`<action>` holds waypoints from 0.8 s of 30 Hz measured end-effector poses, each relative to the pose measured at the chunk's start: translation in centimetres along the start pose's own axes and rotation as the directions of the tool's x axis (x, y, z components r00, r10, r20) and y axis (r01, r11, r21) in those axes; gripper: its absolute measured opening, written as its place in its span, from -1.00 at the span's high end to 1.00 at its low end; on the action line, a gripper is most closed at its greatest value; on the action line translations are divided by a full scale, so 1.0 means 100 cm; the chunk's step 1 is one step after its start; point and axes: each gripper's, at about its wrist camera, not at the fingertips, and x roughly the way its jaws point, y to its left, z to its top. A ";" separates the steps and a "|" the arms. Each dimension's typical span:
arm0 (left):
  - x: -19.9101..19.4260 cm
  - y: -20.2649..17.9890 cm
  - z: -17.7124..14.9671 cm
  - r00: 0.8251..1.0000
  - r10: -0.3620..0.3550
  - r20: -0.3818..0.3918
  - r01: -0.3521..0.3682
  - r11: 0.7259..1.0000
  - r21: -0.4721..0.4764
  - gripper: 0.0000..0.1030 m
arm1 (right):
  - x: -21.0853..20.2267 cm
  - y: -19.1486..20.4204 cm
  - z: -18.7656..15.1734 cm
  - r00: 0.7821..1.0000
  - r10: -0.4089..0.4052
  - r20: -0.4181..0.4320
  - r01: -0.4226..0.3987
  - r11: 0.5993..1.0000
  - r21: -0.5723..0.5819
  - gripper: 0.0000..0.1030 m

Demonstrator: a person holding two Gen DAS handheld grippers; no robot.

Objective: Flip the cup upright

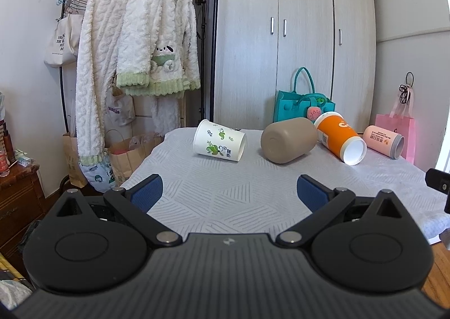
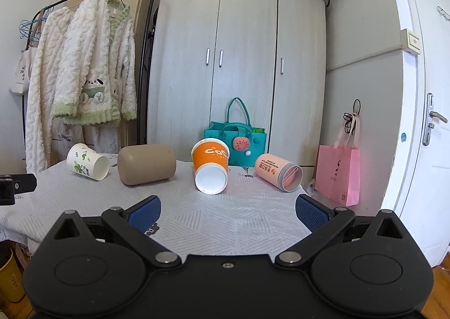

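Note:
Several cups lie on their sides on the table's patterned cloth (image 1: pixel 233 195). From left: a white paper cup with green print (image 1: pixel 219 140) (image 2: pixel 87 162), a tan cup (image 1: pixel 288 139) (image 2: pixel 146 163), an orange paper cup (image 1: pixel 339 136) (image 2: pixel 210 167) with its mouth toward me, and a pink cup (image 1: pixel 383 140) (image 2: pixel 278 172). My left gripper (image 1: pixel 229 191) is open and empty, short of the white and tan cups. My right gripper (image 2: pixel 227 210) is open and empty, just short of the orange cup.
A teal felt bag (image 1: pixel 303 104) (image 2: pixel 236 140) stands behind the cups against the wardrobe (image 2: pixel 239 66). A pink gift bag (image 2: pixel 339 174) hangs at the right by the door. A clothes rack with fleece robes (image 1: pixel 135 46) stands left, paper bags below.

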 end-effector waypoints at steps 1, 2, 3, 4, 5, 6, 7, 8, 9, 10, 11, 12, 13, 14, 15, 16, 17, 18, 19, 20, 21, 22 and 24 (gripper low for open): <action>-0.001 0.000 0.000 1.000 -0.001 0.000 0.001 1.000 0.001 -1.00 | 0.000 0.000 0.000 1.000 -0.001 0.002 0.001 1.000 0.000 -1.00; -0.001 -0.001 -0.001 1.000 -0.001 -0.001 0.001 1.000 0.003 -1.00 | 0.000 0.000 0.000 1.000 0.000 0.002 0.000 1.000 0.001 -1.00; -0.001 -0.001 -0.001 1.000 -0.001 -0.002 0.001 1.000 0.004 -1.00 | 0.000 0.000 0.000 1.000 0.002 0.000 -0.002 1.000 0.002 -1.00; -0.001 -0.001 -0.001 1.000 -0.001 -0.003 0.001 1.000 0.004 -1.00 | 0.000 -0.001 0.000 1.000 0.003 0.000 -0.003 1.000 0.004 -1.00; -0.001 -0.001 0.000 1.000 -0.001 -0.004 0.001 1.000 0.004 -1.00 | 0.000 -0.002 0.000 1.000 0.003 -0.001 -0.003 1.000 0.006 -1.00; -0.001 -0.001 0.000 1.000 -0.001 -0.004 0.001 1.000 0.005 -1.00 | 0.001 -0.002 0.000 1.000 0.001 -0.004 -0.001 1.000 0.007 -1.00; -0.001 -0.001 -0.001 1.000 -0.001 -0.003 0.001 1.000 0.005 -1.00 | 0.001 -0.002 0.001 1.000 -0.001 -0.005 0.001 1.000 0.007 -1.00; -0.002 -0.001 0.000 1.000 -0.001 -0.003 0.001 1.000 0.004 -1.00 | 0.001 -0.002 0.001 1.000 -0.003 -0.005 0.003 1.000 0.008 -1.00; -0.002 -0.001 0.000 1.000 -0.002 -0.003 0.002 1.000 0.004 -1.00 | 0.001 -0.002 0.001 1.000 -0.003 -0.005 0.003 1.000 0.010 -1.00; -0.002 -0.001 0.000 1.000 -0.004 -0.003 0.004 1.000 0.005 -1.00 | 0.001 -0.002 0.001 1.000 -0.003 -0.006 0.003 1.000 0.011 -1.00; -0.002 -0.001 0.000 1.000 -0.004 -0.003 0.004 1.000 0.007 -1.00 | 0.001 -0.002 0.001 1.000 -0.003 -0.006 0.003 1.000 0.010 -1.00; -0.003 -0.001 -0.001 1.000 -0.004 -0.004 0.004 1.000 0.008 -1.00 | 0.001 -0.002 0.001 1.000 -0.004 -0.005 0.004 1.000 0.009 -1.00; -0.003 -0.001 -0.001 1.000 -0.003 -0.004 0.003 1.000 0.008 -1.00 | 0.001 -0.002 0.001 1.000 -0.004 -0.006 0.004 1.000 0.009 -1.00; -0.003 -0.001 -0.001 1.000 -0.004 -0.003 0.004 1.000 0.008 -1.00 | 0.001 -0.003 0.001 1.000 -0.004 -0.008 0.004 1.000 0.009 -1.00; -0.003 -0.002 -0.001 1.000 -0.004 -0.004 0.004 1.000 0.008 -1.00 | 0.001 -0.003 0.001 1.000 -0.004 -0.009 0.004 1.000 0.009 -1.00; -0.004 -0.001 -0.001 1.000 -0.004 -0.004 0.004 1.000 0.008 -1.00 | 0.001 -0.003 0.001 1.000 -0.005 -0.010 0.005 1.000 0.009 -1.00; -0.003 -0.002 0.000 1.000 -0.003 -0.003 0.003 1.000 0.008 -1.00 | 0.001 -0.003 0.000 1.000 -0.006 -0.011 0.006 1.000 0.010 -1.00; -0.003 -0.002 0.000 1.000 -0.003 -0.003 0.003 1.000 0.009 -1.00 | 0.001 -0.002 0.001 1.000 -0.006 -0.011 0.006 1.000 0.010 -1.00; -0.003 -0.002 -0.001 1.000 -0.002 -0.003 0.002 1.000 0.010 -1.00 | 0.001 -0.002 0.001 1.000 -0.006 -0.011 0.006 1.000 0.010 -1.00; -0.003 -0.002 0.000 1.000 -0.002 -0.004 0.002 1.000 0.009 -1.00 | 0.001 -0.002 0.001 1.000 -0.006 -0.011 0.006 1.000 0.009 -1.00; -0.003 -0.002 0.000 1.000 -0.002 -0.004 0.002 1.000 0.009 -1.00 | 0.001 -0.002 0.001 1.000 -0.007 -0.011 0.007 1.000 0.009 -1.00; -0.003 -0.002 0.000 1.000 -0.003 -0.004 0.003 1.000 0.009 -1.00 | 0.001 -0.002 0.001 1.000 -0.007 -0.011 0.007 1.000 0.009 -1.00; -0.003 -0.002 0.000 1.000 -0.002 -0.003 0.002 1.000 0.009 -1.00 | 0.001 -0.002 0.000 1.000 -0.007 -0.012 0.007 1.000 0.009 -1.00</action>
